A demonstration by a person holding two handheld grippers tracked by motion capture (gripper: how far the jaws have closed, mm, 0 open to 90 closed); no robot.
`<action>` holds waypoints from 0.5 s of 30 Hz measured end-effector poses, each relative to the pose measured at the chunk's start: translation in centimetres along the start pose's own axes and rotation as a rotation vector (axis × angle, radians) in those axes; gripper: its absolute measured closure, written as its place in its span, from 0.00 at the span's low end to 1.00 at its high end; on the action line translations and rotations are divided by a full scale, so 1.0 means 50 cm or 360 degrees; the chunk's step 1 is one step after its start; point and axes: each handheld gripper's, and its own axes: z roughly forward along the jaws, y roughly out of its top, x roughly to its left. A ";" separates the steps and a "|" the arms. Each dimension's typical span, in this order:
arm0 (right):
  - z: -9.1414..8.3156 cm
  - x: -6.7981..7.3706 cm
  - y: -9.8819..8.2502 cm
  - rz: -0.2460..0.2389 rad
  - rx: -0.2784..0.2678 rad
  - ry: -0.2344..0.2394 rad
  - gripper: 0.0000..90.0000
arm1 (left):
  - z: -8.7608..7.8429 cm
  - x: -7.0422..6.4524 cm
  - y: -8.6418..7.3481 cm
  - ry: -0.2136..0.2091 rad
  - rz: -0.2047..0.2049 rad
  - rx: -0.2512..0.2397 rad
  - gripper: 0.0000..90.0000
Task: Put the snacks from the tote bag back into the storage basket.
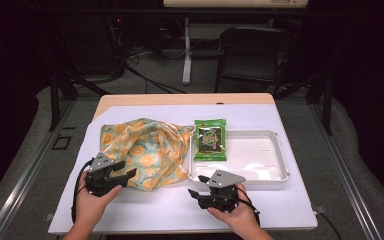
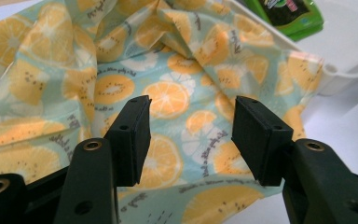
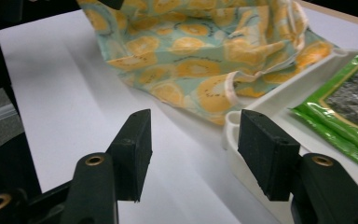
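Observation:
A crumpled cloth bag (image 1: 142,150) printed with orange and kiwi slices lies on the white table, left of a white tray (image 1: 280,165). A green seaweed snack packet (image 1: 210,140) rests on the tray's left end. My left gripper (image 1: 125,170) is at the bag's near left edge, open; in the left gripper view its jaws (image 2: 191,135) straddle the cloth (image 2: 168,98) without pressing it. My right gripper (image 1: 196,186) stands open just in front of the tray's near left corner (image 3: 233,121). Nothing is gripped between the right gripper's jaws (image 3: 193,149).
The table's white sheet (image 1: 180,210) stretches from the hands to the near edge. The bag's right side leans against the tray rim (image 3: 279,95), with the packet (image 3: 349,107) just inside. A dark chair (image 1: 252,50) and a stand sit on the floor beyond the table.

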 end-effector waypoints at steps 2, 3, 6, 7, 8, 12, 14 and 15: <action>0.006 0.006 -0.005 -0.0027 0.0009 0.0013 0.49 | 0.004 -0.004 -0.005 -0.0002 0.0008 0.0003 0.52; 0.009 0.008 -0.008 -0.0028 0.0014 0.0021 0.49 | 0.006 -0.005 -0.008 -0.0012 0.0001 -0.0003 0.52; 0.017 0.012 -0.016 -0.0027 0.0034 0.0038 0.51 | 0.011 -0.012 -0.012 -0.0040 0.0011 -0.0021 0.52; 0.019 0.012 -0.018 -0.0021 0.0039 0.0044 0.51 | 0.012 -0.013 -0.012 -0.0042 0.0011 -0.0026 0.52; 0.021 0.012 -0.020 -0.0009 0.0039 0.0050 0.52 | 0.012 -0.012 -0.013 -0.0050 0.0009 -0.0029 0.52; 0.029 0.012 -0.027 0.0007 0.0049 0.0054 0.54 | 0.011 -0.010 -0.017 -0.0050 -0.0007 -0.0057 0.52; 0.031 0.010 -0.031 0.0015 0.0054 0.0053 0.55 | 0.011 -0.007 -0.020 -0.0048 -0.0013 -0.0060 0.52; 0.032 0.009 -0.034 0.0023 0.0067 0.0057 0.56 | 0.012 -0.005 -0.021 -0.0046 -0.0012 -0.0057 0.52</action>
